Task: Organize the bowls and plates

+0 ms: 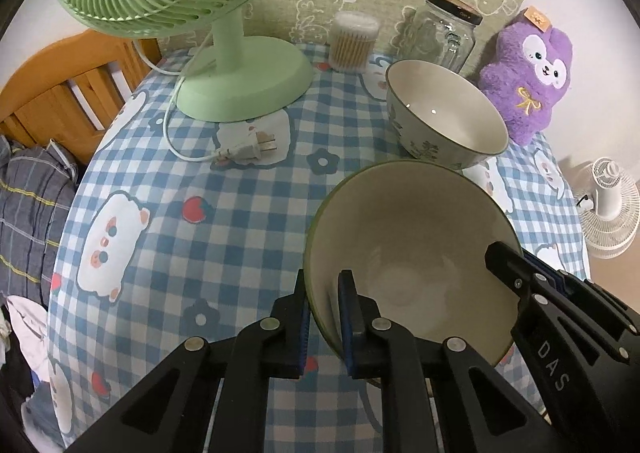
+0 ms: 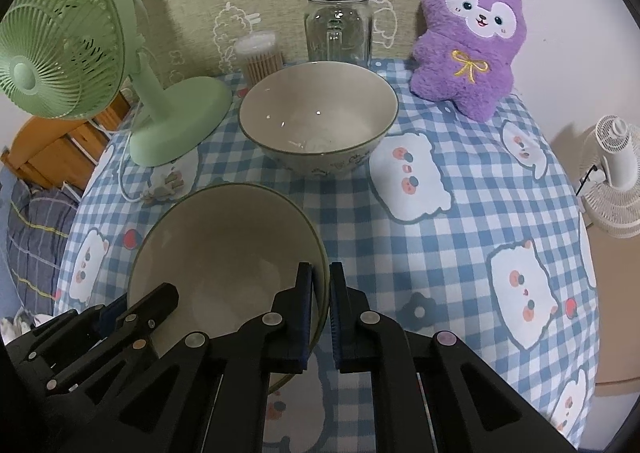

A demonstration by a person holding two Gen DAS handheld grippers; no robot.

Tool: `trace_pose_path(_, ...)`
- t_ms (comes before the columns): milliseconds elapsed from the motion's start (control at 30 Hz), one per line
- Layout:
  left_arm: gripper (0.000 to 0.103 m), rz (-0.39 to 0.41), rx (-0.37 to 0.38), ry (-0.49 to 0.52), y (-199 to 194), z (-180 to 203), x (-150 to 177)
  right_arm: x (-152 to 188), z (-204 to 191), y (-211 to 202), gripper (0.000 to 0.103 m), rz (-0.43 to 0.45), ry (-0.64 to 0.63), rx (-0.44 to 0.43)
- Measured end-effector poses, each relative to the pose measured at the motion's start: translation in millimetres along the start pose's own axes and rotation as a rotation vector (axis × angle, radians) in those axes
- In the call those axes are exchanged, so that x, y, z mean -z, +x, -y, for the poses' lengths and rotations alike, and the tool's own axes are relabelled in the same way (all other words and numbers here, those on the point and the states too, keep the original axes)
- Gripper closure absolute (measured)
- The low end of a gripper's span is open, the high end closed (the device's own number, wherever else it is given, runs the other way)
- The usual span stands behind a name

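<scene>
showing an early stage: the left gripper point(image 1: 324, 317) and right gripper point(image 2: 320, 313) each clamped on opposite rims of the near bowl point(image 1: 408, 253) on the checked tablecloth point(image 1: 240, 221), just beside the far bowl point(image 1: 444, 113), nesting not yet done, no plates visible.

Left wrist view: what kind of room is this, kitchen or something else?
Probably a bedroom or small living space at home, not a kitchen. A wooden bed frame with striped bedding sits beside the table's checked cartoon tablecloth, and a purple plush toy and green desk fan share it with the bowls.
</scene>
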State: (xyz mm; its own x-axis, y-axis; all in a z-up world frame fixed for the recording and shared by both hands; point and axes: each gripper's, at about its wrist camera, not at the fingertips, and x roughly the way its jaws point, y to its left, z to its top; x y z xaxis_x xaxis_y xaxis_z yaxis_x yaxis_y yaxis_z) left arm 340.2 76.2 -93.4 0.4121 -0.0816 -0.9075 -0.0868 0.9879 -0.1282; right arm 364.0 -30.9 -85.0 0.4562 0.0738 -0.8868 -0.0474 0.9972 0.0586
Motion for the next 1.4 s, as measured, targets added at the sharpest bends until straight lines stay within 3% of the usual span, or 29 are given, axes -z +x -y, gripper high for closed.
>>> trace_pose_path(867,0.093,0.068,0.023,-0.028,-90,-3,56,55,-14,-102,0.093,0.087,-0.038,0.013)
trace_pose_path(1167,0.093,0.117,-0.034,-0.058,-128,-3,89,85,-17,-135,0.093,0.107,-0.078,-0.033)
trace_pose_path(1400,0.093,0.108,-0.055,-0.092,-141,-3,110,104,-19,-155,0.093,0.115,-0.114,-0.052)
